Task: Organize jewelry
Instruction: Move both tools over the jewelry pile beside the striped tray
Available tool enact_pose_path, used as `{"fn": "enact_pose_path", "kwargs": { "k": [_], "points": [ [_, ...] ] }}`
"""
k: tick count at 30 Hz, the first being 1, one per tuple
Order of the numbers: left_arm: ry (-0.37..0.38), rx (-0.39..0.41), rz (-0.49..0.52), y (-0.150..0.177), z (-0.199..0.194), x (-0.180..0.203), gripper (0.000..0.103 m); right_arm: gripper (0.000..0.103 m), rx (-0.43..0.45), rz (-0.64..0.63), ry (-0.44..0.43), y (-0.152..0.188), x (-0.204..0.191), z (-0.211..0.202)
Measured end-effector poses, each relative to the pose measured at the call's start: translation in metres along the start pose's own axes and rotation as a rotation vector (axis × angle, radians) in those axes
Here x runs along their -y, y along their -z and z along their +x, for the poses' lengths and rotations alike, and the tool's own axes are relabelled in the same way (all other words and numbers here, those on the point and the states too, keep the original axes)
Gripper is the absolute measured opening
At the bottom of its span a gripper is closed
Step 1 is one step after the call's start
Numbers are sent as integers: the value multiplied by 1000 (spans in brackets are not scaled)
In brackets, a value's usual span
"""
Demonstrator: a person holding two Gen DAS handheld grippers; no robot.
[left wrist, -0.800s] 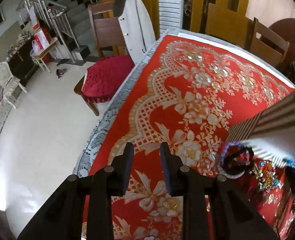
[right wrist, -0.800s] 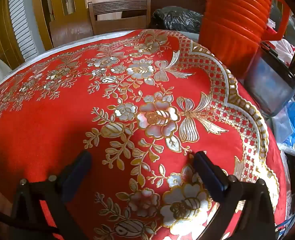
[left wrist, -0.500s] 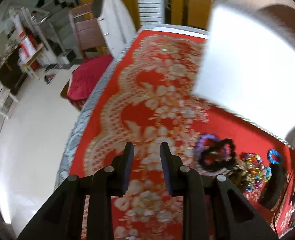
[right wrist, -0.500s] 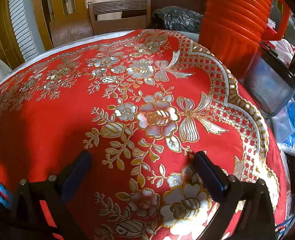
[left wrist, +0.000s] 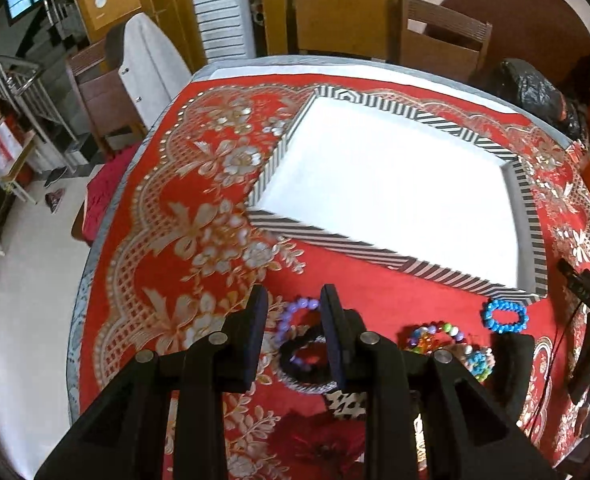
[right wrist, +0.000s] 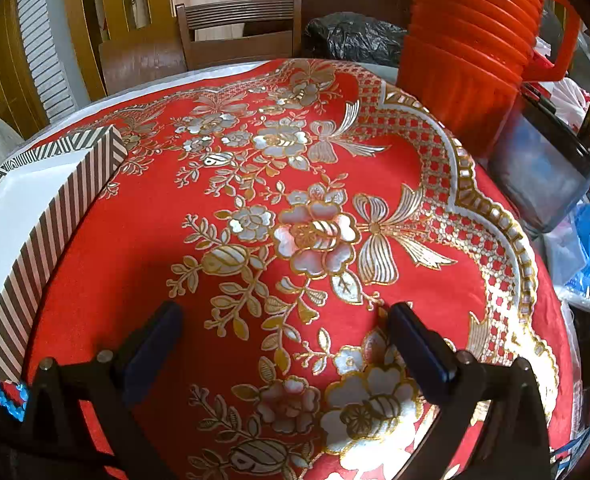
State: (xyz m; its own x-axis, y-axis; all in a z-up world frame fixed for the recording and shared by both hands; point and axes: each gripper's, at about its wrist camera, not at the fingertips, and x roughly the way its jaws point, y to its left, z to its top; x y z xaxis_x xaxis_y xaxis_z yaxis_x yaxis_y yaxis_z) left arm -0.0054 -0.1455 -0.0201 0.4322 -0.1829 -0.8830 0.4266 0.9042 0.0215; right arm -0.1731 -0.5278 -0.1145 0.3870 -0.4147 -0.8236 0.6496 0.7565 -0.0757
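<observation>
- Left gripper (left wrist: pixel 291 304): hanging over the purple bracelet (left wrist: pixel 295 312) and dark bracelet (left wrist: pixel 305 360), fingers narrowly apart, gripping nothing.
- Right gripper (right wrist: pixel 283 336): hovering wide open over bare tablecloth (right wrist: pixel 295 184).
- Mixed beads (left wrist: pixel 447 340), blue bracelet (left wrist: pixel 505 315): lying just outside the tray.
- Striped tray (left wrist: pixel 327 236): sitting empty; sorting apparently not begun.

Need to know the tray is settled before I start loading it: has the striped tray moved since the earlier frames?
Yes. In the left wrist view the striped tray, earlier blurred and held above the red tablecloth, now lies flat on it, beyond the bracelets.
</observation>
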Motion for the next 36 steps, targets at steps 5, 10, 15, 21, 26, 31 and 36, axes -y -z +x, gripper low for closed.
{"fn": "enact_pose_path", "kwargs": {
  "k": [5,10,15,21,26,31,36],
  "points": [
    [-1,12,27,2,-8,5,13,103,0,0,0,0,1,2],
    [12,-18,30,14,-11,1,13,103,-1,0,6,-1,1,3],
    [25,-30,38,25,-17,-3,13,84,29,-63,68,15,-27,-50],
    [59,-29,28,37,-25,-12,13,93,-34,-56,-98,39,-83,-129],
    [74,-14,55,46,-37,-12,13,93,53,-22,-251,82,-135,-163],
    [85,4,73,51,-47,-15,13,93,-10,-28,-273,88,-169,-184],
    [87,16,81,55,-53,-17,13,93,-51,-60,-247,84,-185,-197]
  ]
}}
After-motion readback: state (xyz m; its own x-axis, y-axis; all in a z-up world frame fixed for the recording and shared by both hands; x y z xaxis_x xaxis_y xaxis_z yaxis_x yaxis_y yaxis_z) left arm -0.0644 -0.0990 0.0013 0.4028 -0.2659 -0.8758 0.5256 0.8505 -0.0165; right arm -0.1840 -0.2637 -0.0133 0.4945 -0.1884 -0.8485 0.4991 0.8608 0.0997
